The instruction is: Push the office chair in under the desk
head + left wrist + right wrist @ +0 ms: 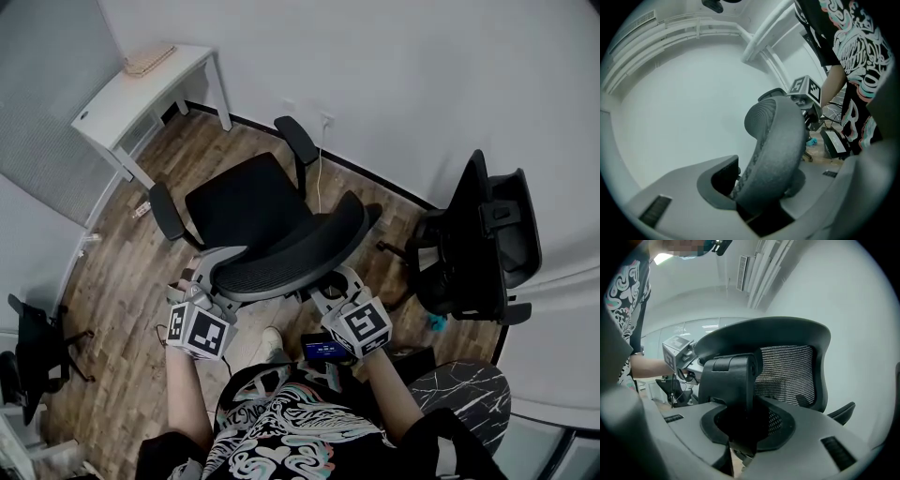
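A black mesh office chair (246,202) stands mid-floor, its seat facing the white desk (141,89) at the far left corner. I stand behind its curved backrest (291,251). My left gripper (214,283) is shut on the backrest's left rim (774,150), which fills the gap between the jaws of the left gripper (759,199). My right gripper (330,287) is shut on the black support bracket (733,378) behind the mesh back (787,371); the bracket sits between the jaws of the right gripper (740,427). The chair's base is hidden under the seat.
A second black chair (483,239) stands against the wall on the right, near a marbled round tabletop (459,384). A third chair (33,347) is at the lower left. A cable hangs from a wall socket (327,121) behind the chair. Wood floor lies between chair and desk.
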`<state>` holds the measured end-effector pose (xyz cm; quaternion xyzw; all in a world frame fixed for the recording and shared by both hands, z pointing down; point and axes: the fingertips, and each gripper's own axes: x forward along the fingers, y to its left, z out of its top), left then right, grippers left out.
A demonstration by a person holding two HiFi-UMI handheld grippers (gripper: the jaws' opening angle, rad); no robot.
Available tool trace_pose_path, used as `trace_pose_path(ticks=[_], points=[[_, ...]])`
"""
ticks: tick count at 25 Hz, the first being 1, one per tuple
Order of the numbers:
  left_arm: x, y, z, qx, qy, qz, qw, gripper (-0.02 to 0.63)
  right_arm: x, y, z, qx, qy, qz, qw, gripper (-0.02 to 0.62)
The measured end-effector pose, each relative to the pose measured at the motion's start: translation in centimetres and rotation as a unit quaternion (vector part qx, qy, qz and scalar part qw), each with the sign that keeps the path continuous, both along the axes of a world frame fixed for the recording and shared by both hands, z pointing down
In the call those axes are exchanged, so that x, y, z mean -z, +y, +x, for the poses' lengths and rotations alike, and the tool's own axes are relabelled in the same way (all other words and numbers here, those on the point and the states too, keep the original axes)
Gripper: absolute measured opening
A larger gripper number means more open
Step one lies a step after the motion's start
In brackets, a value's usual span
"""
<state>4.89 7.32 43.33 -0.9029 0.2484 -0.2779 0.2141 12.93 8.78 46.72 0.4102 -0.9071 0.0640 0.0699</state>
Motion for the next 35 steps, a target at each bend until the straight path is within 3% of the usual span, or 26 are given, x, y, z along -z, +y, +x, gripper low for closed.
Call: trace_pose_path(ticks=[35], points=[[0.2,-5.9,-1.8,-0.015,0.009,-0.008,0.9998,0.201,0.2,-6.3,-1.9,0.001,-0.001,0.002,1.0,0.081]])
